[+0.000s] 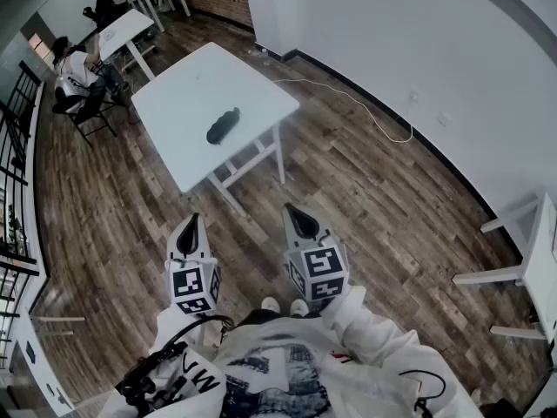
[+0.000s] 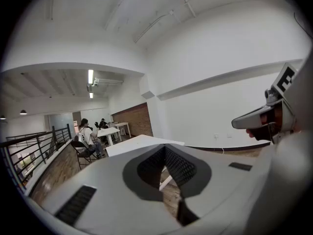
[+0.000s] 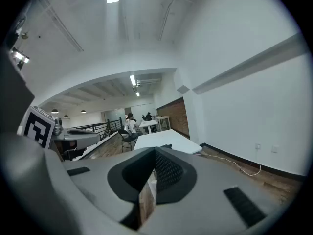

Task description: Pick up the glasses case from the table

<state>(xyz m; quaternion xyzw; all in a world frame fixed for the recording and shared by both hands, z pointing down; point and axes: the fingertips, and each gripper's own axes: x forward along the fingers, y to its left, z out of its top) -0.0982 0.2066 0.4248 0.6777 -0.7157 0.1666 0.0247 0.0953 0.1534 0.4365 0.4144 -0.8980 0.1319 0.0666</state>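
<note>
The glasses case [image 1: 223,125] is a dark, long shape that lies near the middle of the white table [image 1: 187,81], well ahead of me. Both grippers hang over the wooden floor, short of the table's near corner. My left gripper [image 1: 191,222] is shut with nothing in it. My right gripper [image 1: 291,210] is also shut with nothing in it. In the left gripper view the jaws [image 2: 164,149] meet in front of the table [image 2: 142,142]. The right gripper view shows the closed jaws [image 3: 155,151] and the case [image 3: 167,146] just past them on the table [image 3: 159,137].
A white chair [image 1: 526,273] stands at the right by the wall. A white cable [image 1: 374,116] trails over the floor beyond the table. People sit on chairs [image 1: 77,81] at more white tables [image 1: 126,26] at the far left, beside a black railing [image 1: 10,172].
</note>
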